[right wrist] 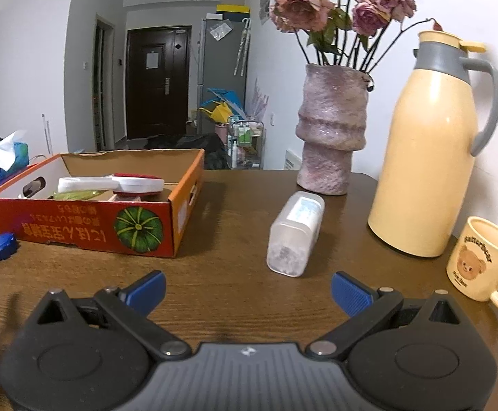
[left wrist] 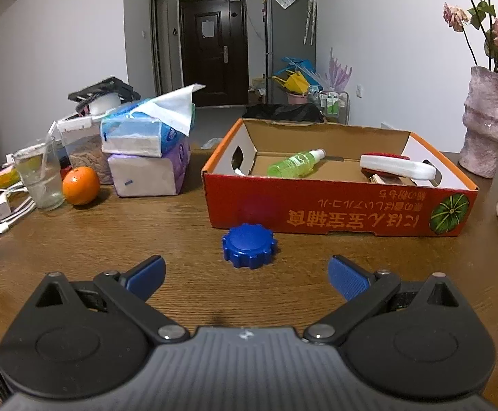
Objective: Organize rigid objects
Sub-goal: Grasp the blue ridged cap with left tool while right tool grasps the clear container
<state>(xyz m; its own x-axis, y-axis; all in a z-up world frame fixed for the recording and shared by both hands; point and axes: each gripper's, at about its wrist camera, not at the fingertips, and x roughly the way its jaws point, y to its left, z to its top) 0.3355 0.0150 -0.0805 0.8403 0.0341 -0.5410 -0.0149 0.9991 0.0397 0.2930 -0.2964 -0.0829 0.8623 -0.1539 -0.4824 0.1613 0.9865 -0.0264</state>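
Note:
A blue ridged cap (left wrist: pixel 249 245) lies flat on the wooden table just in front of the orange cardboard box (left wrist: pixel 334 209). My left gripper (left wrist: pixel 247 275) is open right behind the cap, nothing between its blue pads. Inside the box lie a green spray bottle (left wrist: pixel 295 163) and a white-handled brush (left wrist: pixel 397 167). In the right wrist view the same box (right wrist: pixel 88 226) sits at left with the cap (right wrist: pixel 1 246) beside it. A clear plastic container (right wrist: pixel 295 234) lies on its side ahead of my right gripper (right wrist: pixel 248 293), which is open and empty.
Left of the box stand tissue packs (left wrist: pixel 146 150), an orange (left wrist: pixel 80 185), a glass with a straw (left wrist: pixel 41 178) and white cables (left wrist: pixel 0 209). A pink vase with flowers (right wrist: pixel 331 137), a cream thermos (right wrist: pixel 430 150) and a bear mug (right wrist: pixel 481 263) crowd the right side.

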